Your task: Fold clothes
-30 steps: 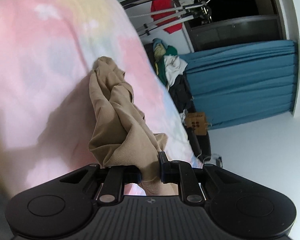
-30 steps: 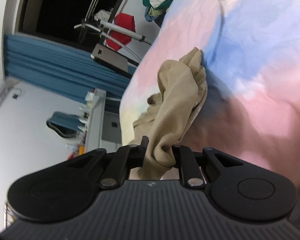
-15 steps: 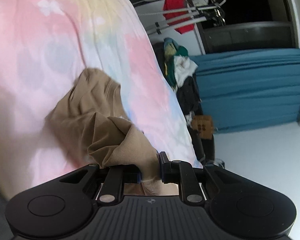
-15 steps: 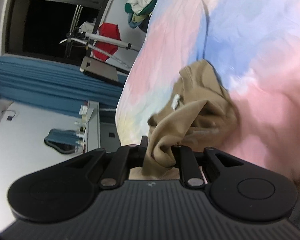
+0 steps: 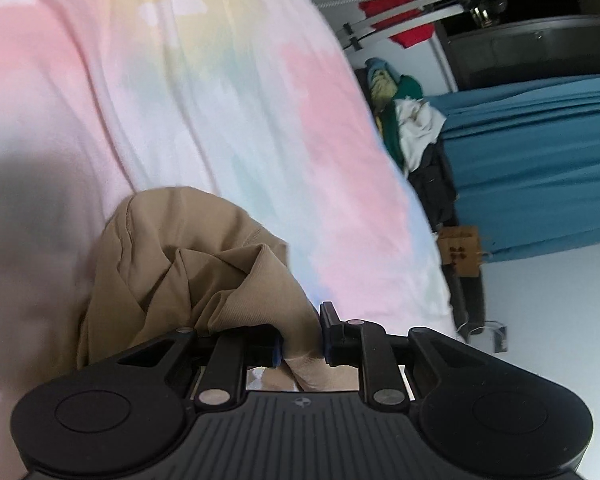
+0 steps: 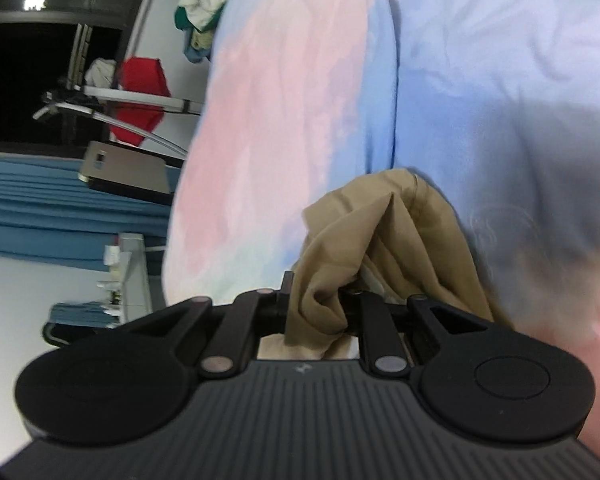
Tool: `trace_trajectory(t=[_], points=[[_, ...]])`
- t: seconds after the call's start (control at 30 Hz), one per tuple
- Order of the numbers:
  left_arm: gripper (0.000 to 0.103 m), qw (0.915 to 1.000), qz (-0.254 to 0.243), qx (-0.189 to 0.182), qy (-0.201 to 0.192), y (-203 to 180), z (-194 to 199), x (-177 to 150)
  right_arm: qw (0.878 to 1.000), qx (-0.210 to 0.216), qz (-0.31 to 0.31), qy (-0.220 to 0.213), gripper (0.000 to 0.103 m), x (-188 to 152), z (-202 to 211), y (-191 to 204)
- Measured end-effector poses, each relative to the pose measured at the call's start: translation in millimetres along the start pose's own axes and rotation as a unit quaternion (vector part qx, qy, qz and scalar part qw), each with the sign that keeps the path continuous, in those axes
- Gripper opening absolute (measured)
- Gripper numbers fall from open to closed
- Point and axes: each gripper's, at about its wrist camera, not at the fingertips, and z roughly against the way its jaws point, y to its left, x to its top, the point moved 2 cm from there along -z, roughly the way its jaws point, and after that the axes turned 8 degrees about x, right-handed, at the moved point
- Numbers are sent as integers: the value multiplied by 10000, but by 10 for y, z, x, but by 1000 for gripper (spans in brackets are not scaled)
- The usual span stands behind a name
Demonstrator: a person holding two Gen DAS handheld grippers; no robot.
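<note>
Here both grippers pinch the tan garment point(image 5: 188, 272). The left gripper point(image 5: 300, 344) and right gripper point(image 6: 318, 312) have jaws pressed onto bunched cloth, which lies crumpled on the pastel sheet point(image 5: 220, 100).

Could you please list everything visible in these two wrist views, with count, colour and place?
tan garment: one, tan, bunched on the bedspread, pinched at both ends
bedspread: one, pastel pink, blue and yellow, under the garment
clothes pile: one heap, green, white and dark, beyond the bed's edge
curtain: one, teal, along the wall
red cloth: one, red, on a metal rack
cardboard box: one, brown, near the curtain
left gripper: one, black, shut on the garment
right gripper: one, black, shut on the garment
</note>
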Motion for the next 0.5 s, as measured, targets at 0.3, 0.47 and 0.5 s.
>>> trace_trajectory(t=[0.3, 0.47, 0.5], points=[[55, 9966, -765, -31, -320, -169, 159, -69, 9922, 877, 791, 388, 68, -9, 27, 159], [80, 9727, -1961, 59, -1236, -365, 482, -235, 9672, 1657, 1904, 303, 70, -88, 260, 411], [80, 9652, -2249, 108, -1328, -409, 508, -263, 9612, 1661, 2197, 139, 70, -104, 321, 452]])
